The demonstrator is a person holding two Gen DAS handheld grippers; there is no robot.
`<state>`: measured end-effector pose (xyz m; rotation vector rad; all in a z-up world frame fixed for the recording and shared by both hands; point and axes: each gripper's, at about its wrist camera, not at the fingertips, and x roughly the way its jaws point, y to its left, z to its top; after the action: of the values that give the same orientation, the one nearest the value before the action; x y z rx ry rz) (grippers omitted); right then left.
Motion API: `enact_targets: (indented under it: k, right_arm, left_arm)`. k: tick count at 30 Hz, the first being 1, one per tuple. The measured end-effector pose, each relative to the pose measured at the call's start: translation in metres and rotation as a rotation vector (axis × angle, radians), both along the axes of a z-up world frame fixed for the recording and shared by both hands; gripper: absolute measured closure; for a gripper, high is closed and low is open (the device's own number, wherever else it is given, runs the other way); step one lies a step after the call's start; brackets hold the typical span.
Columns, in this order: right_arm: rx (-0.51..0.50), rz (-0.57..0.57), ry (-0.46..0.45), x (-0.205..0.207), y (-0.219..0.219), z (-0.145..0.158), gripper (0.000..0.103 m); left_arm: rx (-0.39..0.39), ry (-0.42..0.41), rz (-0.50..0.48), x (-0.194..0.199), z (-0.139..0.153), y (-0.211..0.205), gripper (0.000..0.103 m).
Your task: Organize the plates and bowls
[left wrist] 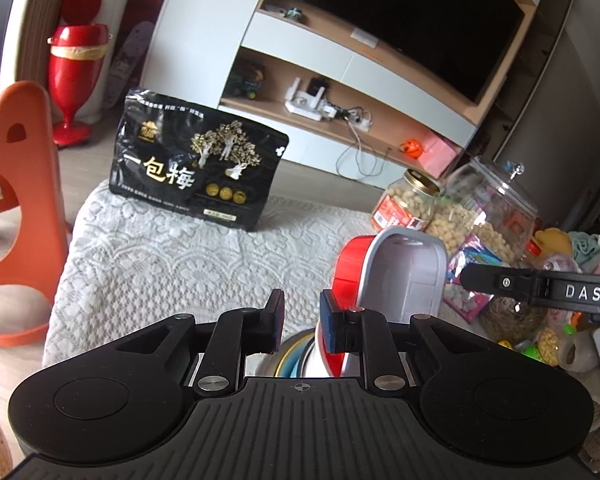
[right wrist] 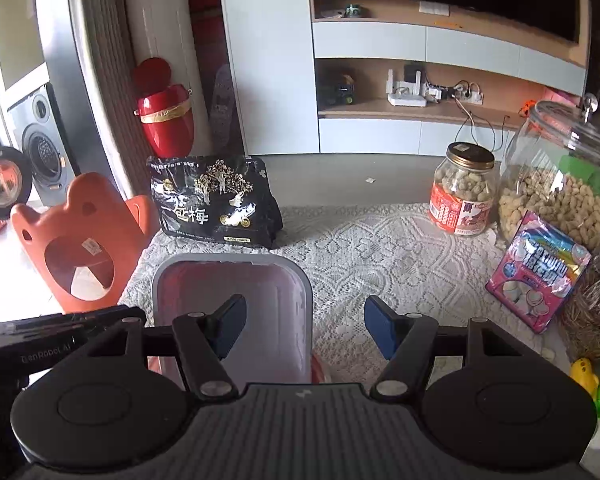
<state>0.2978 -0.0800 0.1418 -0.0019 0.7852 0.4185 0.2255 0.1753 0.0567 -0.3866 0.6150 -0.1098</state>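
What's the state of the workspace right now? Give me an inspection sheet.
Surface: lace cloth, lying flat.
Job's things: grey-rimmed bin with a red part, open; stacked bowls, only rims showing, below the left gripper.
Clutter: black bag at the back; two jars of nuts and a pink packet at the right.
Grippers: left gripper's jaws narrow, grip cannot be told; right gripper open, the bin's right wall between its jaws, apparently untouched.
Cables: wires hang from the shelf behind.
Surroundings: TV, orange stool, red vase.
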Motion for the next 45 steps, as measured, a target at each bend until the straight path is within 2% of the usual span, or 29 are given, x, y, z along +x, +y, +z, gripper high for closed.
enact_targets:
  k: [4,7,13,16,18,21,23,25,30,34,36,39,45]
  right_arm:
    - [0.074,-0.056,0.09,0.019,0.003,-0.015,0.037]
    - [0.098,-0.059,0.12,0.029,0.006,-0.026,0.038]
    - [0.026,-0.074,0.138,0.027,0.003,-0.049,0.039]
    - [-0.037,-0.052,0.133,0.016,-0.001,-0.059,0.044]
    - [-0.041,-0.036,0.155,0.009,-0.006,-0.064,0.045]
    - [0.015,-0.018,0.237,0.001,-0.016,-0.07,0.048]
    - [0.067,0.005,0.298,-0.003,-0.019,-0.074,0.056]
    - [0.102,0.029,0.321,-0.01,-0.018,-0.074,0.056]
    - [0.02,0.102,0.202,-0.033,-0.002,-0.063,0.056]
    - [-0.049,0.161,0.149,-0.046,0.004,-0.061,0.056]
    - [-0.077,0.149,0.145,-0.046,0.002,-0.065,0.056]
    - [-0.131,0.121,0.093,-0.045,-0.003,-0.068,0.056]
    - [-0.034,0.126,0.111,-0.05,-0.023,-0.064,0.056]
  left_arm:
    - [0.011,0.024,-0.031,0.002,-0.005,-0.006,0.082]
    - [0.031,0.02,-0.04,0.001,-0.006,-0.01,0.082]
    - [0.043,0.029,-0.032,0.002,-0.008,-0.011,0.082]
    - [0.059,0.039,-0.023,0.003,-0.01,-0.012,0.082]
    - [0.059,0.039,-0.02,0.002,-0.01,-0.012,0.082]
    - [0.028,0.003,-0.035,-0.005,-0.004,-0.01,0.082]
    - [0.034,-0.015,-0.042,-0.009,0.0,-0.011,0.082]
    - [0.056,-0.012,-0.038,-0.012,-0.001,-0.012,0.082]
    - [0.131,0.065,-0.036,-0.01,-0.018,-0.019,0.082]
    - [0.142,0.079,-0.051,-0.009,-0.025,-0.02,0.081]
    - [0.166,0.073,-0.053,-0.011,-0.026,-0.023,0.08]
    - [0.195,0.075,-0.062,-0.012,-0.028,-0.028,0.08]
    - [0.187,0.077,-0.058,-0.014,-0.026,-0.027,0.08]
